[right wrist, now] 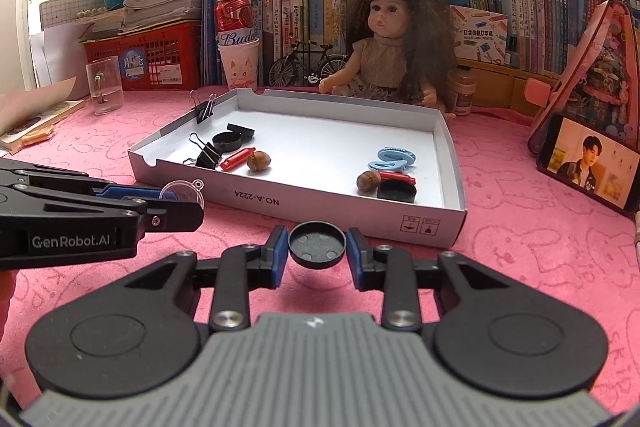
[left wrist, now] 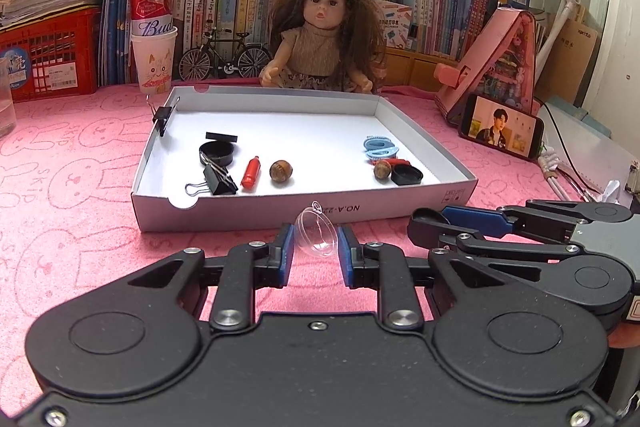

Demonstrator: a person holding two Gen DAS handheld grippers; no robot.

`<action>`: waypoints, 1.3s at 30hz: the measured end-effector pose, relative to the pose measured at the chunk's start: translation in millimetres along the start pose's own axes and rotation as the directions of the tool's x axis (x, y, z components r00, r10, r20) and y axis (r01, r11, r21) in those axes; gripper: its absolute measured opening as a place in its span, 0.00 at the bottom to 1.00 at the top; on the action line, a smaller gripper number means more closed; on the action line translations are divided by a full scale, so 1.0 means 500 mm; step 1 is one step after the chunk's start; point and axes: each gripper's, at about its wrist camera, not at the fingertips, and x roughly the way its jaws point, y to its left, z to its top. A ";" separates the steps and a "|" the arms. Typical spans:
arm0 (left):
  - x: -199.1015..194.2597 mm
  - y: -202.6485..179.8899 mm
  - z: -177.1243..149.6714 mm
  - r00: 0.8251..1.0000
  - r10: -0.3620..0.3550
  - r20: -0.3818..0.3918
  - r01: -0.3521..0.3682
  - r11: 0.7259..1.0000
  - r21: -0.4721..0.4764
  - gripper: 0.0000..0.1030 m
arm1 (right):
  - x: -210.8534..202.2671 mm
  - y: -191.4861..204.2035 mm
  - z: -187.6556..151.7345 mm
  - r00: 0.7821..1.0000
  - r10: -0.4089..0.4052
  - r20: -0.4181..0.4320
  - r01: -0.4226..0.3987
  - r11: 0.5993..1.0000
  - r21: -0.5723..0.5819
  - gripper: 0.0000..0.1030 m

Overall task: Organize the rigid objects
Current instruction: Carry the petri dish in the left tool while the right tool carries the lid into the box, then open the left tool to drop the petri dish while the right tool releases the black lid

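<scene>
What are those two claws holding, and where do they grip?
Left gripper pinches a clear plastic half-ball by its sides; right gripper pinches a black round lid by its rim.

Red piece behind the walnut mostly hidden by blue clip & black lid, can't ID it; glass cut by left edge; box label partly blocked by clear half-shell.

Bright daylight floods in from blown-out rear windows, shadows stay soft, and fisheye distortion bends the edges.
</scene>
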 end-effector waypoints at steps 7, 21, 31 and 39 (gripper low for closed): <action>0.022 -0.006 0.021 1.000 0.007 0.021 -0.007 1.000 -0.024 0.21 | 0.010 -0.010 0.018 1.000 -0.017 0.016 0.017 1.000 0.019 0.35; 0.108 0.018 0.091 0.998 0.037 0.053 -0.033 0.997 -0.066 0.21 | 0.062 -0.049 0.064 0.999 -0.044 0.024 0.041 0.995 0.094 0.35; 0.187 0.032 0.117 0.998 0.054 0.018 -0.052 0.995 -0.086 0.21 | 0.122 -0.075 0.086 1.000 -0.013 -0.002 0.013 0.987 0.162 0.35; 0.234 0.048 0.125 0.998 0.064 -0.022 -0.066 0.994 -0.088 0.22 | 0.169 -0.070 0.108 1.000 0.019 -0.014 -0.017 0.985 0.169 0.36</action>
